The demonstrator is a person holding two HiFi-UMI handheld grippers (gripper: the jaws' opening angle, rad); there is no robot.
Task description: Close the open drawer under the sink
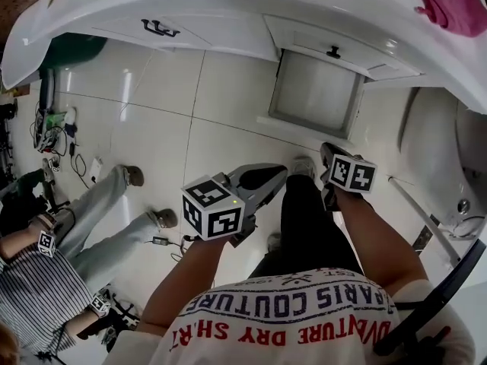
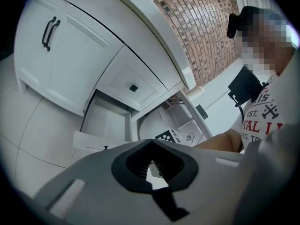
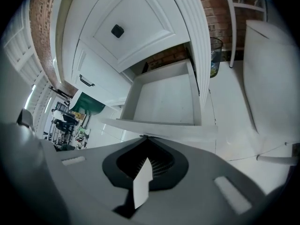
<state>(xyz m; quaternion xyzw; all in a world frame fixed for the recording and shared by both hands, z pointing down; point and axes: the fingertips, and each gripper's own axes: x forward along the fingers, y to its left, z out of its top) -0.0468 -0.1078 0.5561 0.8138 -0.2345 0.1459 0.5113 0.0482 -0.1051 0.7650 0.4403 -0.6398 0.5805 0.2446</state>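
The right gripper (image 3: pixel 143 137) has its jaws pressed together on nothing. Their tip sits just short of the front panel of the open drawer (image 3: pixel 157 124), near the panel's top edge and left of its middle. Beyond the panel the empty drawer box runs back into the cabinet, below a fixed panel with a dark knob (image 3: pixel 117 30).

The left gripper (image 2: pixel 151 142) is likewise closed and empty. It is held farther back, with the drawer ahead of it and to its left.

The main risk is a push landing this high, where the tip could ride over the rim and drop into the box. An off-centre shove could also skew the drawer so it binds before it seats.
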